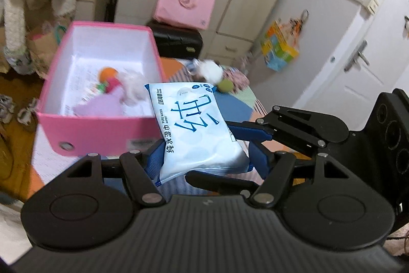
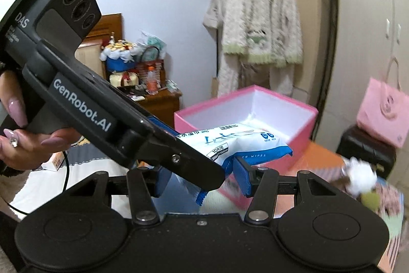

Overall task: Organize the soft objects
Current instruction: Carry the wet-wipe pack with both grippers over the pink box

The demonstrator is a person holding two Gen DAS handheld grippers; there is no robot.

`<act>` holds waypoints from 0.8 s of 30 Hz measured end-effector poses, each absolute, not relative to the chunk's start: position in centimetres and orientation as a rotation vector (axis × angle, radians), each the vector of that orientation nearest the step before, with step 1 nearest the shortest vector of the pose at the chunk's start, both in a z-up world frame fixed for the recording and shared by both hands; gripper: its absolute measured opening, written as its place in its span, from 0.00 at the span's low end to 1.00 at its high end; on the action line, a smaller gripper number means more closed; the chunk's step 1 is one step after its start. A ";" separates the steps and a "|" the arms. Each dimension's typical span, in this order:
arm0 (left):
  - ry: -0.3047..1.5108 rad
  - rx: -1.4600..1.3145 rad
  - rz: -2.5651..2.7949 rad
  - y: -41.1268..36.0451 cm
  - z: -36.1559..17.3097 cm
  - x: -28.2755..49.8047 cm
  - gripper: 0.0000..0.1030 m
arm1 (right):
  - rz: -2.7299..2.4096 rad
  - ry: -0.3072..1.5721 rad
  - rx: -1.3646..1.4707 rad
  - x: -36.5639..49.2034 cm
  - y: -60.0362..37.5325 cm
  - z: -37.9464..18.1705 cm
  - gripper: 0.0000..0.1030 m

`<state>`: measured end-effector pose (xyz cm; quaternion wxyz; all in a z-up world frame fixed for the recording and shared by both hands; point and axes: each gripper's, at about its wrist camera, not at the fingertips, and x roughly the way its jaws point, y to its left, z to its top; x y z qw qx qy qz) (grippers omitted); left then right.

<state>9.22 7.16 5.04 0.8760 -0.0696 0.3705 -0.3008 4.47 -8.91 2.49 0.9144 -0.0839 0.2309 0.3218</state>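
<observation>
**Wipes pack held beside the pink box**

Wet wipes pack [image 1: 194, 129]: blue-and-white, clamped between the blue pads of the left gripper [image 1: 202, 157], just near the pink box [image 1: 102, 131]. The right gripper [image 2: 202, 181] has its fingers apart either side of the pack's lower end; contact cannot be told.

Pink box: open, white-lined, holding an orange ball [image 1: 108, 74], a lilac item [image 1: 102, 105] and something white and fluffy [image 1: 133, 87], blurred.

Far right: white plush [image 1: 211, 69] and green ball [image 1: 225, 85] on the patterned surface.

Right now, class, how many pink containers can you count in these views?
2. The open pink box sits on the bed, holding soft toys. The pink tote bag rests on a black case by the wardrobe. Others may be hidden.
</observation>
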 end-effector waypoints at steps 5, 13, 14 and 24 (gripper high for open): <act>0.743 -0.162 -0.597 9.1 6.2 11.0 0.67 | 0.687 0.423 -0.211 6.3 -7.0 3.5 0.57; 0.739 -0.141 -0.574 10.3 7.4 15.0 0.67 | 0.687 0.407 -0.180 10.2 -5.5 4.5 0.58; 0.737 -0.147 -0.571 10.5 7.2 15.6 0.67 | 0.689 0.412 -0.180 10.9 -5.4 4.6 0.58; 0.756 -0.164 -0.493 10.9 3.6 21.7 0.67 | 0.726 0.472 -0.208 18.0 -4.1 2.3 0.60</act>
